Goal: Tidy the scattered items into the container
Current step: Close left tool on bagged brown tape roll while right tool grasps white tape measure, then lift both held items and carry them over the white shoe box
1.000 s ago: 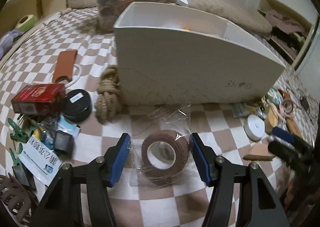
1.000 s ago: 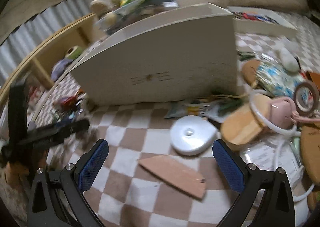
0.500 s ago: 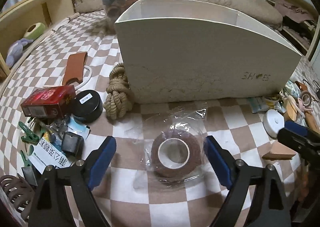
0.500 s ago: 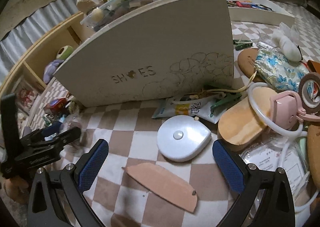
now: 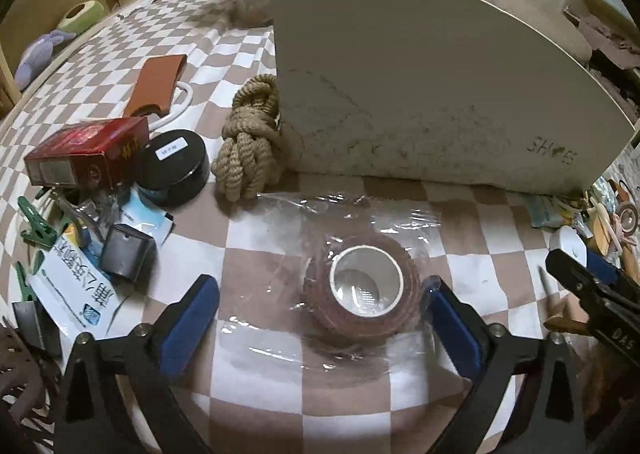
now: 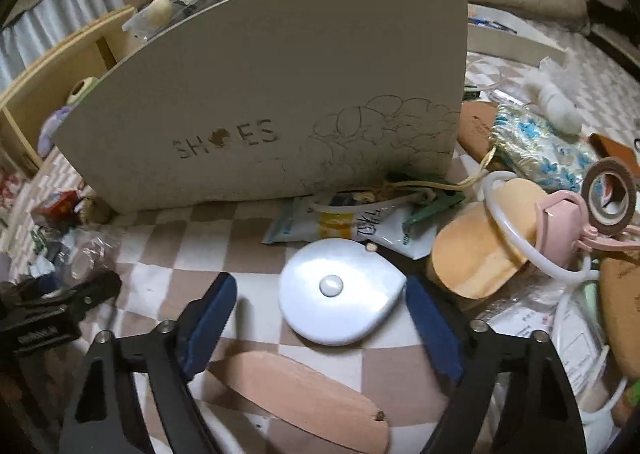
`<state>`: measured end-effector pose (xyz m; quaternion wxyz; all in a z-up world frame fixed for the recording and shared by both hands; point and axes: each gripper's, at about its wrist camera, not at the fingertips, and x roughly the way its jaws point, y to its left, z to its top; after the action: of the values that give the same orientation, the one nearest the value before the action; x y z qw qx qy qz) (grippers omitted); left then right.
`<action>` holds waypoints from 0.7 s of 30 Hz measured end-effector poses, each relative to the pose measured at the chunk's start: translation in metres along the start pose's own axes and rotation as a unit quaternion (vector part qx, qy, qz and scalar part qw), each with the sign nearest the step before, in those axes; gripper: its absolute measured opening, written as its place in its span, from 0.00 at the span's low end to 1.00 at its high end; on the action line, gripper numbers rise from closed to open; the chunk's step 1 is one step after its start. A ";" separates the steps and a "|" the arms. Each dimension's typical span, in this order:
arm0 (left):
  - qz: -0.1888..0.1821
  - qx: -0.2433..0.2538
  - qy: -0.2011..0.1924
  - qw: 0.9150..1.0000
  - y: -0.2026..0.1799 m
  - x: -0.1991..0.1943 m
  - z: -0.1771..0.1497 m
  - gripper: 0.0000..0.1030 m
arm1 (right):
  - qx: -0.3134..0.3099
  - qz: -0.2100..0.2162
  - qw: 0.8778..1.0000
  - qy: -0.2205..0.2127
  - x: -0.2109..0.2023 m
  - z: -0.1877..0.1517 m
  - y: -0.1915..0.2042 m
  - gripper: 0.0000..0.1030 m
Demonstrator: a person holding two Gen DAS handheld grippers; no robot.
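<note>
The white box marked SHOES [image 5: 420,94] stands on the checked cloth, also in the right wrist view [image 6: 280,94]. In front of it lies a brown tape roll [image 5: 366,294] in clear wrap. My left gripper [image 5: 322,324] straddles the roll. Its jaws are opening, and the left pad is well clear of the roll. A white round disc [image 6: 340,294] lies between the fingers of my right gripper [image 6: 320,322]. Those jaws are closing, with a gap still showing on the left side.
Left of the box lie a rope bundle [image 5: 250,142], red carton [image 5: 84,154], black tin [image 5: 174,162] and green clips [image 5: 36,222]. To the right are a tan flat piece [image 6: 304,394], a sachet [image 6: 344,222], a wooden oval [image 6: 476,254] and a floral pouch [image 6: 536,150].
The left jaws have spread wide around the wrapped roll. The right gripper has sunk towards the white disc, which now lies between its narrowing fingers.
</note>
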<state>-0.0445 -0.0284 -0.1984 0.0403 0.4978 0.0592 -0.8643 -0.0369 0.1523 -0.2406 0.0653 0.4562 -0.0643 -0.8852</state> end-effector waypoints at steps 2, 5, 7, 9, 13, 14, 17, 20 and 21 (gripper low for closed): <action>0.002 0.001 -0.001 1.000 -0.001 0.001 -0.001 1.00 | -0.010 -0.004 1.000 -0.001 0.001 -0.001 0.001 0.82; 0.005 0.004 -0.008 1.000 -0.003 0.001 -0.007 1.00 | -0.017 -0.018 1.000 -0.010 0.001 -0.003 0.000 0.67; 0.002 0.001 -0.008 1.000 -0.005 0.001 -0.009 1.00 | -0.007 -0.016 1.000 -0.017 -0.002 -0.004 -0.004 0.60; -0.004 -0.005 -0.013 1.000 -0.005 -0.001 -0.011 1.00 | -0.007 -0.012 1.000 -0.019 -0.003 -0.005 -0.007 0.60; -0.008 -0.007 -0.022 1.000 -0.005 -0.007 -0.013 0.98 | -0.022 -0.009 0.999 -0.023 -0.004 -0.006 -0.004 0.60; -0.010 -0.007 -0.025 1.000 -0.005 -0.008 -0.014 0.98 | -0.029 -0.008 0.999 -0.023 -0.004 -0.007 -0.003 0.60; -0.007 0.000 -0.032 0.999 -0.006 -0.012 -0.016 0.84 | -0.038 -0.012 0.999 -0.024 -0.006 -0.010 0.004 0.60; -0.006 0.005 -0.036 0.999 -0.005 -0.014 -0.015 0.72 | -0.037 -0.014 0.999 -0.026 -0.007 -0.010 0.003 0.60; -0.007 0.006 -0.037 0.999 -0.006 -0.015 -0.016 0.66 | -0.037 -0.013 0.999 -0.027 -0.007 -0.011 0.002 0.60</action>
<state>-0.0243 -0.0205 -0.1925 0.0331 0.4656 0.0561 -0.8826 -0.0240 0.1512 -0.2408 0.0684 0.4304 -0.0272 -0.8996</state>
